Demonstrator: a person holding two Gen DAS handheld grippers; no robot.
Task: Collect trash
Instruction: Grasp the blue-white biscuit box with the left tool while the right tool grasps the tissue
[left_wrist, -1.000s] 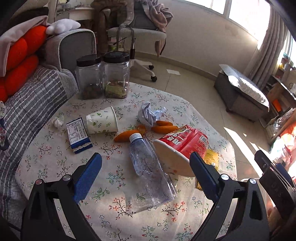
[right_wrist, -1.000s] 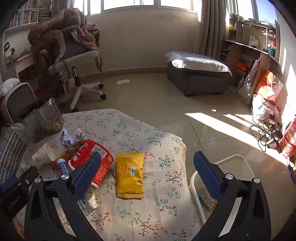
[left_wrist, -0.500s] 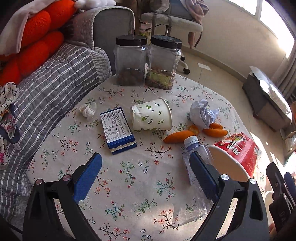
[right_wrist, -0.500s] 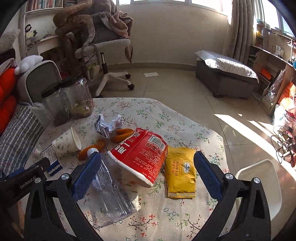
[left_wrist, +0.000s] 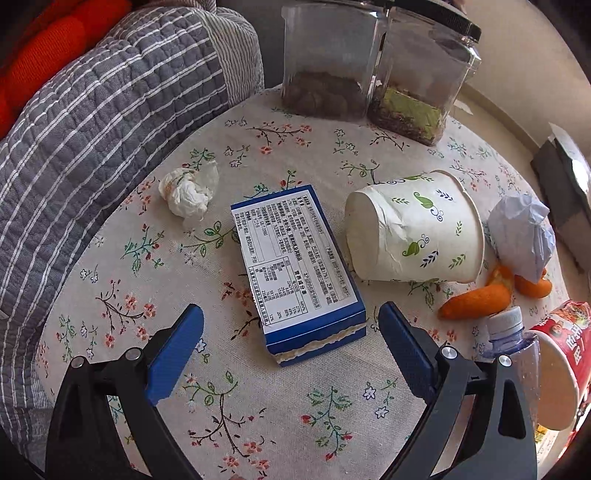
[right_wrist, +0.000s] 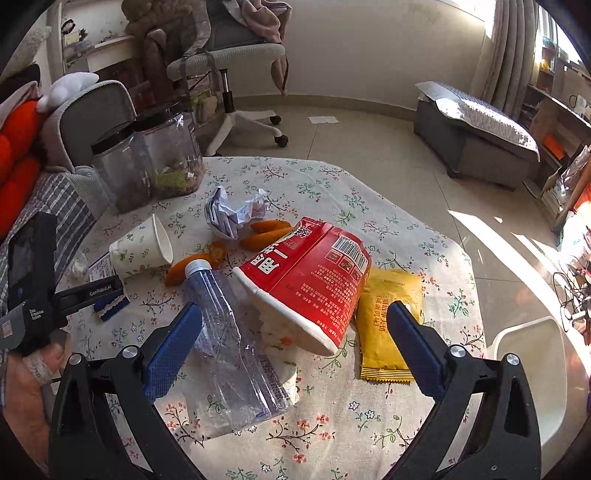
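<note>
"GenRoboAI" is printed on the left gripper (right_wrist: 110, 301)'s arm.

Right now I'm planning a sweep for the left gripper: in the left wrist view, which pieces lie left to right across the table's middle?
crumpled tissue → blue box → paper cup → crumpled paper ball
</note>
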